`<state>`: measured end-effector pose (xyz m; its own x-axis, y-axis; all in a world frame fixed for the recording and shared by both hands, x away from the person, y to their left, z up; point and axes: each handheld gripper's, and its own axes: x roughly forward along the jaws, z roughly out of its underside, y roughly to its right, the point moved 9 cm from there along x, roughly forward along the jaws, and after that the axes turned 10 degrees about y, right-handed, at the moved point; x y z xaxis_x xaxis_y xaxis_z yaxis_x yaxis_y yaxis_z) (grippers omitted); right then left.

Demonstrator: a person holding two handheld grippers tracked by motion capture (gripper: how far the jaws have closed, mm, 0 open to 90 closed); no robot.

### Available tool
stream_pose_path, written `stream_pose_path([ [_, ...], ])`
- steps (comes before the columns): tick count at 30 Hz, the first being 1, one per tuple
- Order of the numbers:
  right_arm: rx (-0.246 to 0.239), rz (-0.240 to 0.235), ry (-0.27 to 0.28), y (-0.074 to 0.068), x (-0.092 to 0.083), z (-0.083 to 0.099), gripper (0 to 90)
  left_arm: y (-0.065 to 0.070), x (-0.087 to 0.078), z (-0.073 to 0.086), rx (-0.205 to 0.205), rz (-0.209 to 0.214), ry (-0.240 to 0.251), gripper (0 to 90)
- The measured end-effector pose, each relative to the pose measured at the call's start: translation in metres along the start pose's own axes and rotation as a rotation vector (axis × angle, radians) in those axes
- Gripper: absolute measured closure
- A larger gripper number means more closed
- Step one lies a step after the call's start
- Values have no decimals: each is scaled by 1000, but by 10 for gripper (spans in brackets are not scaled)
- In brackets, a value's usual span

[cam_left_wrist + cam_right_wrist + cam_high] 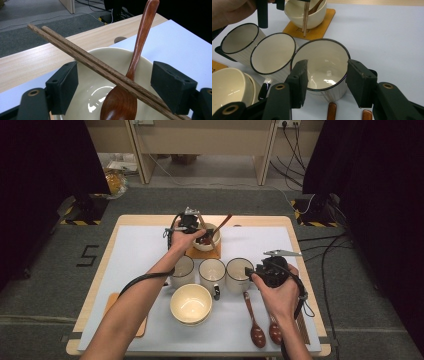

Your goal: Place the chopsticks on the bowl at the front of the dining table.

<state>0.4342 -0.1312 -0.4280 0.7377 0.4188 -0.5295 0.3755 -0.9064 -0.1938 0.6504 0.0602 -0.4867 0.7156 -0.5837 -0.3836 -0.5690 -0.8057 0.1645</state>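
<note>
Hovering my left gripper [113,87] over the far bowl [207,238], which sits on the orange coaster [204,252] at the far middle of the white mat [135,245]. Left jaws stand wide apart, pads clear of everything; nothing gripped. In the left gripper view the bowl's cream rim [110,50] runs between the two pads.

Inside that bowl: a dark wooden spoon [132,70], bowl-end down, handle leaning up over the far rim. A pair of wooden chopsticks [100,66] lies across the rim, side by side and touching, crossing on top of the spoon's neck. They run diagonally between my left jaws without touching either pad.

My right gripper [325,82] is on the near side of that bowl, at the rightmost of three mugs [322,67]. Jaws roughly half open, one pad either side of that mug's dark rim. Left pad is right at the rim, right pad just beside it; can't tell whether they press, so no confirmed grip.

Other two mugs [212,272] stand in a row to the left of it, rims nearly touching, just near-side of the coaster. A second cream bowl [191,303] sits nearer me than the mugs. Two more dark spoons [254,320] lie flat on the mat near my right hand [280,295], handles pointing toward the mugs.
</note>
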Motion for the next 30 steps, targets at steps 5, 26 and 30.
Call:
stream_pose_path([
  [5, 2, 0, -3, 0, 0, 1, 515, 0, 2, 2, -4, -4, -2, 214],
  [26, 4, -3, -3, 1, 2, 2, 515, 0, 6, 7, -2, -11, -26, 245],
  [30, 9, -1, -3, 1, 1, 2, 515, -1, 5, 8, -5, -10, -30, 260],
])
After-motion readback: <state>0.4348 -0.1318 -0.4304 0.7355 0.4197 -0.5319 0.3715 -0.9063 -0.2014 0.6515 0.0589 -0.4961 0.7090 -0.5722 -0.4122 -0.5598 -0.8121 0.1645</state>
